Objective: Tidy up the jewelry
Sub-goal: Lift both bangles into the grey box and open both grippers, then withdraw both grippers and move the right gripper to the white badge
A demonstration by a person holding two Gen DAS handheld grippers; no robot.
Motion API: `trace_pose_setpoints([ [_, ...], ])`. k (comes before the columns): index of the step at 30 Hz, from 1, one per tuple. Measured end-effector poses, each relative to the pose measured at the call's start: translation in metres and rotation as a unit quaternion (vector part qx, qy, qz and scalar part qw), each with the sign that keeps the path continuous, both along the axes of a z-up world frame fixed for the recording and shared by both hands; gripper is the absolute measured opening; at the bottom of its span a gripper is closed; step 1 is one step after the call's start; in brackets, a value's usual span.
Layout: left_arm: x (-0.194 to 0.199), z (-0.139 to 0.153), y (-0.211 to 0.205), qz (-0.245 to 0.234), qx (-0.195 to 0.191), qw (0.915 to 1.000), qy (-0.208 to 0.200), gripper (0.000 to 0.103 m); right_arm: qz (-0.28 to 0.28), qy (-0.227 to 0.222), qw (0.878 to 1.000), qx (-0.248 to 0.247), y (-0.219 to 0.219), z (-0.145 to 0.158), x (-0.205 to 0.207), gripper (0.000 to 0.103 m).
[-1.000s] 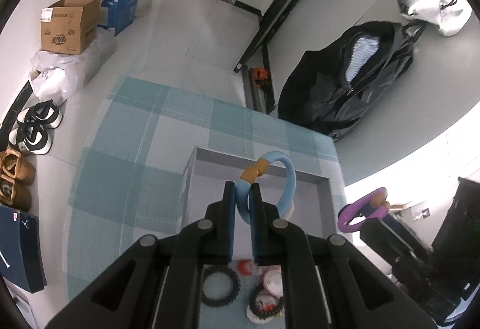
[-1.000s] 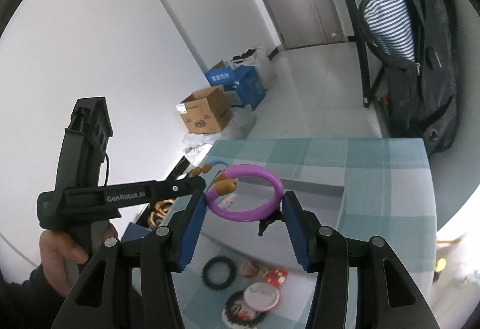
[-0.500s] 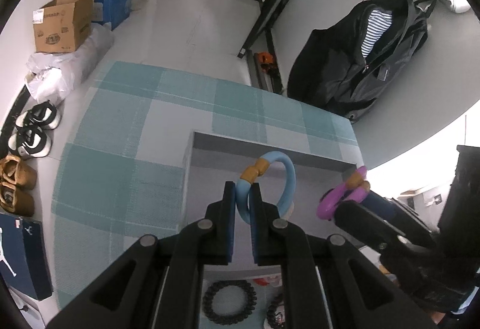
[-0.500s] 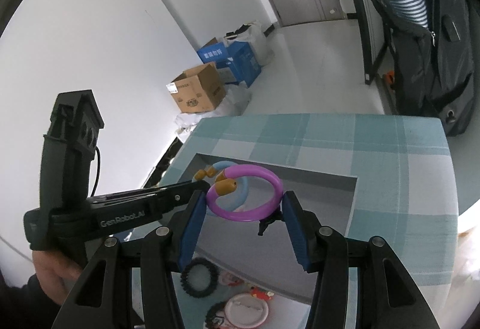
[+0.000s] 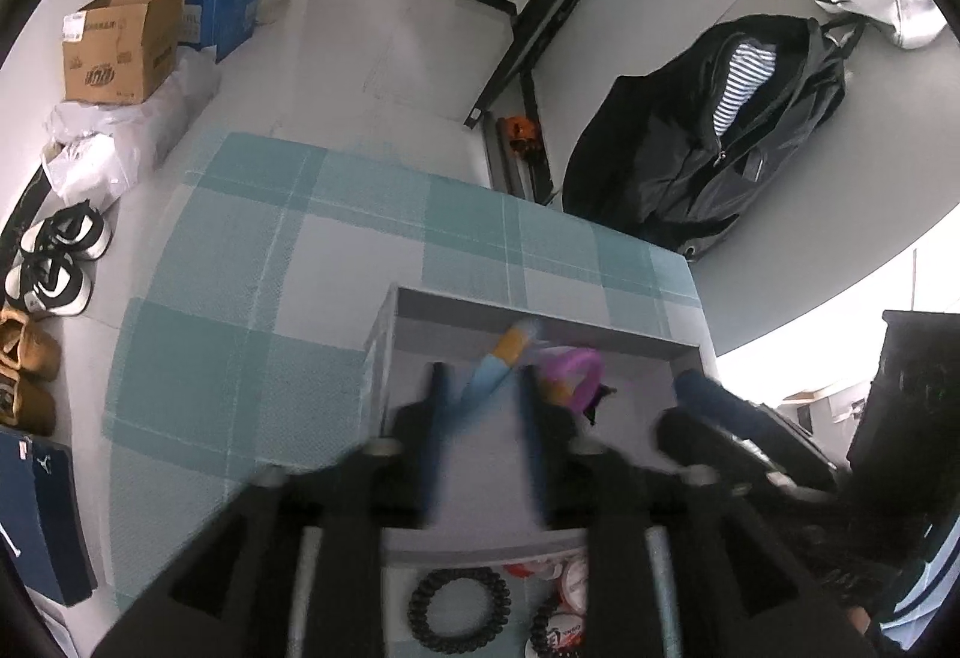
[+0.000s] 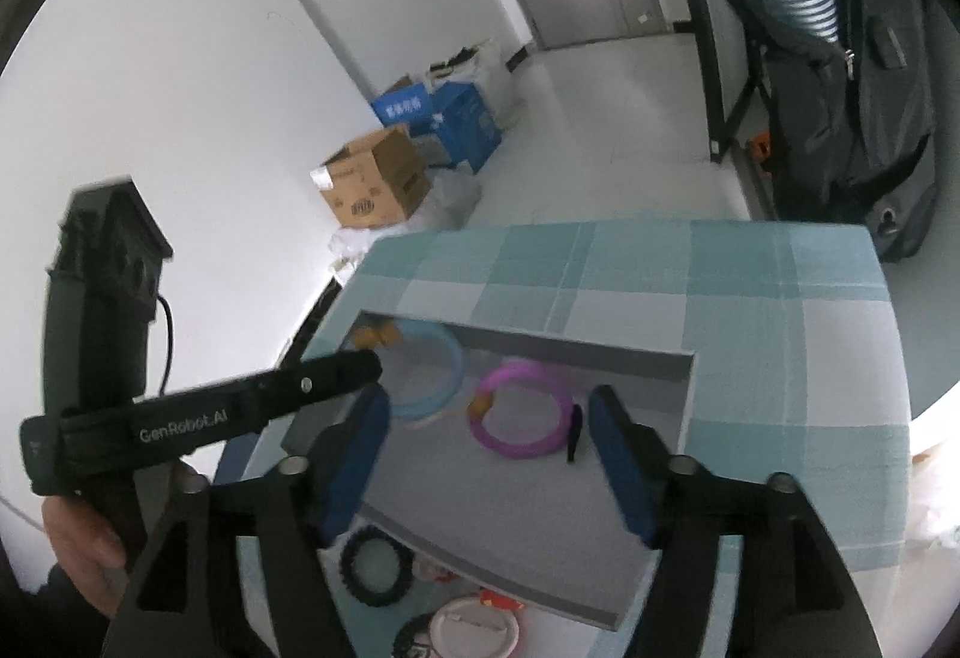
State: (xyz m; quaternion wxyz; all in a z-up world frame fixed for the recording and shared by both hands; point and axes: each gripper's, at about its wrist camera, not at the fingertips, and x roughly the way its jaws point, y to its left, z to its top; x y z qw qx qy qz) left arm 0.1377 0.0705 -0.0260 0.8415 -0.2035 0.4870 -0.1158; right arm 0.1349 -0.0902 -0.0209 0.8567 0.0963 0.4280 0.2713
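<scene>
A grey tray (image 6: 687, 406) (image 5: 384, 334) sits on the teal checked cloth. A light blue bracelet (image 6: 447, 358) (image 5: 489, 376) and a purple bracelet (image 6: 519, 412) (image 5: 576, 370) are inside it, loose, blurred by motion. My left gripper (image 5: 480, 418) is open over the tray, the blue bracelet between its fingers but free. My right gripper (image 6: 489, 451) is open just above the purple bracelet. The left gripper also shows in the right wrist view (image 6: 360, 367).
A black coiled hair tie (image 5: 459, 613) (image 6: 375, 568), a round white badge (image 6: 474, 628) and small red pieces lie in front of the tray. Cardboard boxes (image 5: 123, 43), shoes (image 5: 57, 262) and a black jacket (image 5: 720, 142) are on the floor beyond the table.
Both grippers opened and let go of their bracelets, which dropped into the grey tray. Both grippers moved forward over the tray.
</scene>
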Motion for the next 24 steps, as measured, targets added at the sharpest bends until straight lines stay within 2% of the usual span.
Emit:
trace_pose_setpoints([
  [1,-0.002,0.002,0.003,0.004,-0.007,0.9999,-0.006,0.037,-0.003,-0.005,1.0,0.003,-0.003,0.002,-0.001,0.074],
  [5,-0.004,0.002,0.008,0.004,-0.032,0.9995,-0.009,0.039,-0.022,-0.026,0.999,0.015,-0.016,0.012,-0.004,0.079],
  [8,-0.008,0.002,0.008,0.0,-0.031,0.9994,-0.014,0.039,-0.036,-0.037,0.998,0.021,-0.025,0.016,-0.008,0.084],
  [12,-0.02,0.008,0.002,-0.009,0.006,0.9993,-0.035,0.039,-0.043,-0.057,0.997,0.016,-0.027,0.023,-0.014,0.089],
  [15,-0.032,0.013,-0.004,0.005,0.072,0.9955,-0.061,0.044,-0.047,-0.073,0.996,0.016,-0.028,0.028,-0.024,0.095],
  [19,-0.045,0.015,-0.004,0.013,0.083,0.9935,-0.076,0.044,-0.047,-0.084,0.995,0.02,-0.028,0.03,-0.039,0.1],
  [24,-0.06,0.013,-0.002,0.034,0.108,0.9911,-0.069,0.045,-0.041,-0.091,0.995,0.01,-0.026,0.03,-0.061,0.102],
])
